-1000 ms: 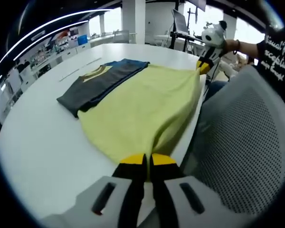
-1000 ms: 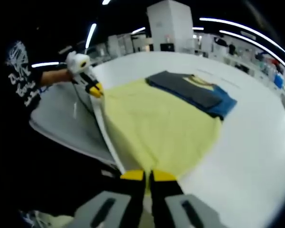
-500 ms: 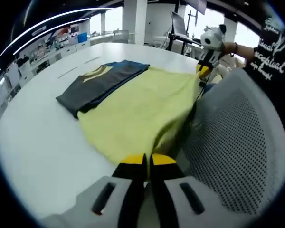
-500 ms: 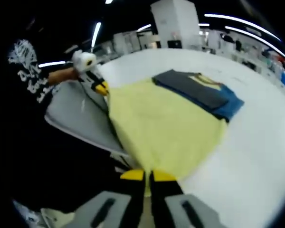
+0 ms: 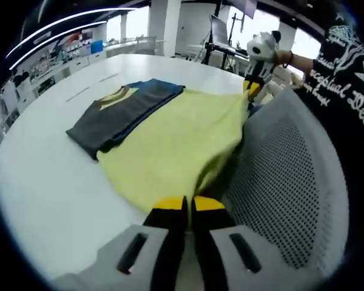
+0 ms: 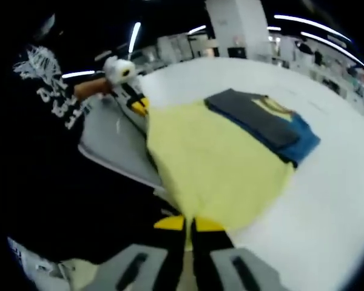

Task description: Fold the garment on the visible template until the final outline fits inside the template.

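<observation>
Both grippers have drawn the yellow garment (image 5: 182,142) farther off the white table (image 5: 42,182); left gripper (image 5: 187,209) and right gripper (image 6: 188,225) each pinch its edge at 6 o'clock, folded dark shirt (image 5: 118,112) beyond.

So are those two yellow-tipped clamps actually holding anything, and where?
Yes. Both are shut on the yellow garment: the left gripper and right gripper each pinch a corner of its near edge.
</observation>
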`<state>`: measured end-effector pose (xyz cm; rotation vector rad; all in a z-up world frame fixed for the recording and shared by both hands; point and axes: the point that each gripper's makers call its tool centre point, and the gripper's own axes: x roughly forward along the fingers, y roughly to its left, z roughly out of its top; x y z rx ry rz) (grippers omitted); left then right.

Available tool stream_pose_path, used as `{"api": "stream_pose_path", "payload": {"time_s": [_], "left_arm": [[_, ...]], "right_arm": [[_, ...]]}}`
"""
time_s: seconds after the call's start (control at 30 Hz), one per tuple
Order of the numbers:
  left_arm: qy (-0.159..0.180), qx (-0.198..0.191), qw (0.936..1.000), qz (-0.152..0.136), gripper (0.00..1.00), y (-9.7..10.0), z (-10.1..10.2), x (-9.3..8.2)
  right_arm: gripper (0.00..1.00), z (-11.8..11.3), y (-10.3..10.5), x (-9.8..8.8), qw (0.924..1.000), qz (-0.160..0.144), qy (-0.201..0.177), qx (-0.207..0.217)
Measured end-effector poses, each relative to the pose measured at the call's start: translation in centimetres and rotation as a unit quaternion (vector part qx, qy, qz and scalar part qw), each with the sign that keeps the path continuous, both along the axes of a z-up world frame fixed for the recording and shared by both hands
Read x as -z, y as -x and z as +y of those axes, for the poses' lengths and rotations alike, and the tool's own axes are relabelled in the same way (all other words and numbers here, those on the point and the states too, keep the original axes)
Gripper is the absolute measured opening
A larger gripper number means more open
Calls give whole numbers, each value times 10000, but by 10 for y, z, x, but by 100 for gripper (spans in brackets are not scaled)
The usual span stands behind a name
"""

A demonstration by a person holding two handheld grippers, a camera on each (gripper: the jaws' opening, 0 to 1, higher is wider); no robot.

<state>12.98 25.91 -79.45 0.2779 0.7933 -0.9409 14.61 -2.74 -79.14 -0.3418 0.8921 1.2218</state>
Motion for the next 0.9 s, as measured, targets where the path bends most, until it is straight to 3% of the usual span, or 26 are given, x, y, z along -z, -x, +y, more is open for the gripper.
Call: {"api": "stream_pose_path", "payload": {"time_s": [0.53, 0.9], "left_arm": [[76, -79, 9992, -379, 0, -36, 6, -39], [51, -215, 9973, -706, 0, -78, 10, -62]], "right_arm": [[0, -1, -54, -42, 9953, -952, -85, 157], [0, 2, -93, -62, 9884, -1499, -59, 229]]}}
